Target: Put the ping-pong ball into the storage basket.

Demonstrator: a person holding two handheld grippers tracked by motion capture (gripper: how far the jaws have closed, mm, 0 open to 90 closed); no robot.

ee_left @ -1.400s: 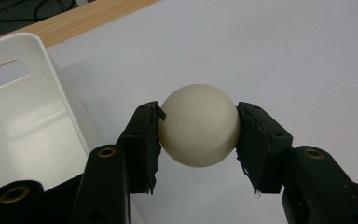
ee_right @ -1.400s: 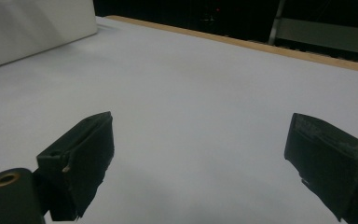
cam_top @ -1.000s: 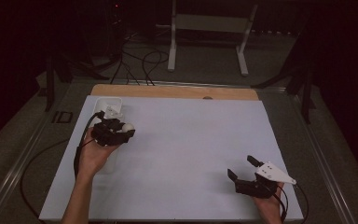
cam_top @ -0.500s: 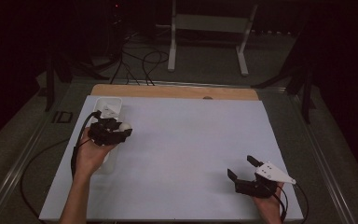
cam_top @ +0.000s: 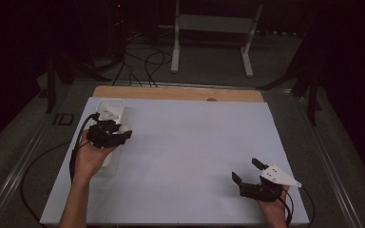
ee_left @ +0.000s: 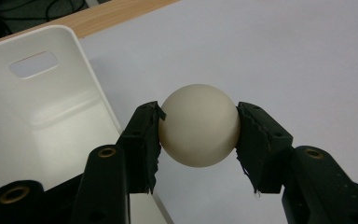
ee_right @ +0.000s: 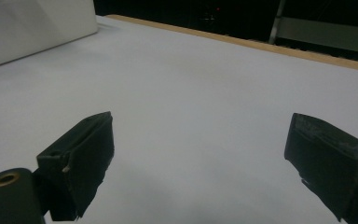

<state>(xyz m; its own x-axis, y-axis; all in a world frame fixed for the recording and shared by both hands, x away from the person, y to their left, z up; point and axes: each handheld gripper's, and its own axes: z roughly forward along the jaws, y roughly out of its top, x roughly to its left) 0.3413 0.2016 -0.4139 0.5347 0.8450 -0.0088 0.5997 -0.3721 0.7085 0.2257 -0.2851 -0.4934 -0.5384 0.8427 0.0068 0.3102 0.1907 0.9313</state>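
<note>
Cream-white smooth ball (ee_left: 199,126) sits clamped between the two black jaws of my left gripper (ee_left: 198,128), both pads pressing its sides, at the middle of the left gripper view. Under it lies the pale white sheet covering the table (ee_left: 279,56). To the left of that frame stands the white plastic bin (ee_left: 37,116), open at the top, with a slot handle cut in its far wall; the ball hangs just beside the bin's near wall, not over its inside as far as I can tell.

From the high view, my left gripper (cam_top: 108,134) is at the left of the frame, over the bin (cam_top: 110,105), which lies along the sheet's left edge.

My right gripper (cam_top: 247,173) rests low at the lower right of the high view, well apart from the bin. Its jaws stand wide with nothing between them, only bare sheet (ee_right: 191,93) ahead.
</note>
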